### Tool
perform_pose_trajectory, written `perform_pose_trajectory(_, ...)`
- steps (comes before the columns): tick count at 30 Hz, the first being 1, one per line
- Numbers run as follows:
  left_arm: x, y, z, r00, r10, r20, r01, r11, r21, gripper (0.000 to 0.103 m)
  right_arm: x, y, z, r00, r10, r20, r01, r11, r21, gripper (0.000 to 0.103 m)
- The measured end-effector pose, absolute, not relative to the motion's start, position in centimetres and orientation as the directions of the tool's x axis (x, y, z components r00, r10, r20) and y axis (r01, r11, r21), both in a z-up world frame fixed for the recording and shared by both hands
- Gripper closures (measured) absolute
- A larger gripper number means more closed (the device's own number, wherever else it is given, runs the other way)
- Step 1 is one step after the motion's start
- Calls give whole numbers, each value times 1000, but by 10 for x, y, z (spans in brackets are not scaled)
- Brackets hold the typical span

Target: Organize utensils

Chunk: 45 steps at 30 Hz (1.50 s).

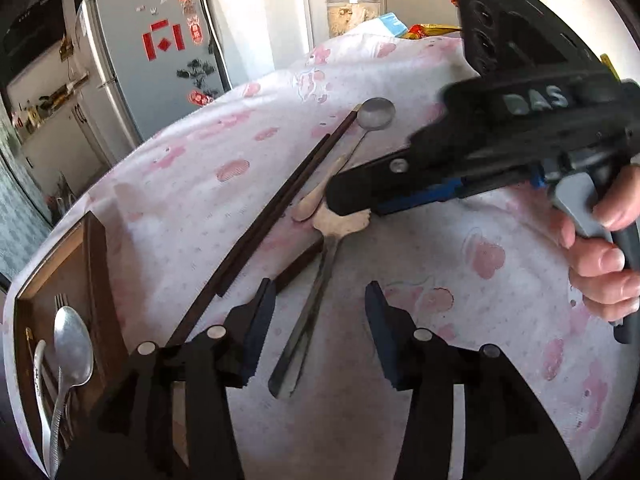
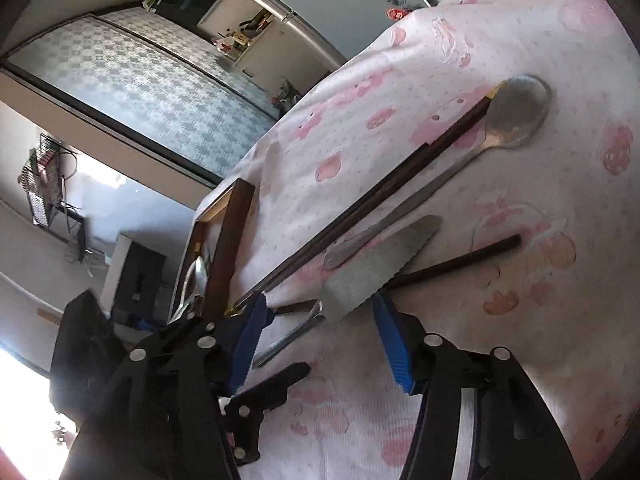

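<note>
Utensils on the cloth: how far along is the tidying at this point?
Started: one spoon and a fork lie in the wooden tray. In hand: nothing gripped; the open right claw straddles the serrated knife. Left: that knife, the chopsticks and a second spoon, all on the pink cloth.

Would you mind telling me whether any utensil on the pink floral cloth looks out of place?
Yes: one dark wooden chopstick lies alone, askew, passing under the serrated metal knife, apart from the dark chopstick pair lying parallel beside the long metal spoon.
</note>
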State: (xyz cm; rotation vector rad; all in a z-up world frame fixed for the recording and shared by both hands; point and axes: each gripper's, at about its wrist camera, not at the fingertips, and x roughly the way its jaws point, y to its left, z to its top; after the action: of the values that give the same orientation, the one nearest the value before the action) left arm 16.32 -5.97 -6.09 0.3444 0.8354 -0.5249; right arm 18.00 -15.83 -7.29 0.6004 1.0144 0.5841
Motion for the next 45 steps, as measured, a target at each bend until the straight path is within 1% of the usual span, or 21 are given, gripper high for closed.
perform_pose_trajectory(1,164,-59,-61,540,-316,-780,567,822,59,84,182,-157,-73,416,681,-603,-163,708,687,55)
perform_pose_trajectory(2,164,-58,-61,521,-342,-782,572,820,23,92,184,-156,-73,420,675,-607,-156,713,684,56)
perform_pose_trajectory(6,159,-60,-59,521,-341,-782,578,815,30,94,190,-152,-73,431,651,-625,-152,735,661,57)
perform_pose_trajectory(8,159,-58,-59,517,-352,-781,579,815,16,94,192,-148,-71,446,620,-645,-161,765,624,62)
perform_pose_trajectory(9,158,-58,-59,517,-354,-779,578,816,13,94,193,-146,-72,452,606,-654,-163,777,608,72)
perform_pose_trajectory(10,158,-58,-60,517,-357,-778,578,816,10,94,193,-146,-72,452,606,-654,-163,777,608,89)
perform_pose_trajectory(11,156,-58,-59,517,-358,-777,582,813,12,93,194,-146,-75,456,596,-661,-157,785,599,91)
perform_pose_trajectory(12,155,-59,-60,519,-355,-778,581,813,17,92,194,-150,-79,458,615,-642,-155,766,624,92)
perform_pose_trajectory(13,155,-59,-60,520,-352,-779,580,814,19,84,192,-152,-80,464,617,-636,-155,763,628,92)
perform_pose_trajectory(14,154,-59,-60,520,-347,-781,577,816,22,56,191,-153,-79,467,621,-630,-157,759,632,93)
perform_pose_trajectory(15,152,-58,-59,527,-339,-779,571,820,30,44,190,-155,-78,471,626,-621,-161,754,637,94)
perform_pose_trajectory(16,152,-58,-59,530,-339,-777,572,820,32,40,187,-156,-75,474,632,-613,-168,749,641,95)
perform_pose_trajectory(25,153,-63,-56,505,-369,-781,567,823,-22,41,168,-158,-51,508,662,-551,-214,717,664,100)
perform_pose_trajectory(27,152,-66,-53,500,-380,-779,570,821,-35,46,165,-159,-48,507,676,-535,-219,701,679,101)
perform_pose_trajectory(29,149,-69,-50,490,-394,-777,579,814,-48,61,163,-158,-45,506,686,-522,-220,689,691,101)
perform_pose_trajectory(30,148,-70,-49,485,-400,-778,583,811,-53,67,162,-159,-44,508,687,-520,-222,687,692,102)
perform_pose_trajectory(31,146,-71,-48,477,-406,-779,589,806,-59,79,161,-158,-42,509,691,-514,-225,683,695,102)
perform_pose_trajectory(32,144,-73,-47,472,-413,-779,595,801,-64,88,160,-157,-39,508,694,-510,-230,680,696,102)
perform_pose_trajectory(34,140,-75,-44,498,-378,-781,588,809,-17,88,157,-156,-34,508,697,-505,-238,677,696,102)
perform_pose_trajectory(38,135,-64,-37,514,-362,-777,569,823,-7,91,153,-149,-27,506,700,-504,-257,680,687,102)
perform_pose_trajectory(45,121,-6,-5,588,-310,-748,479,878,13,93,151,-107,0,479,740,-472,-324,649,688,101)
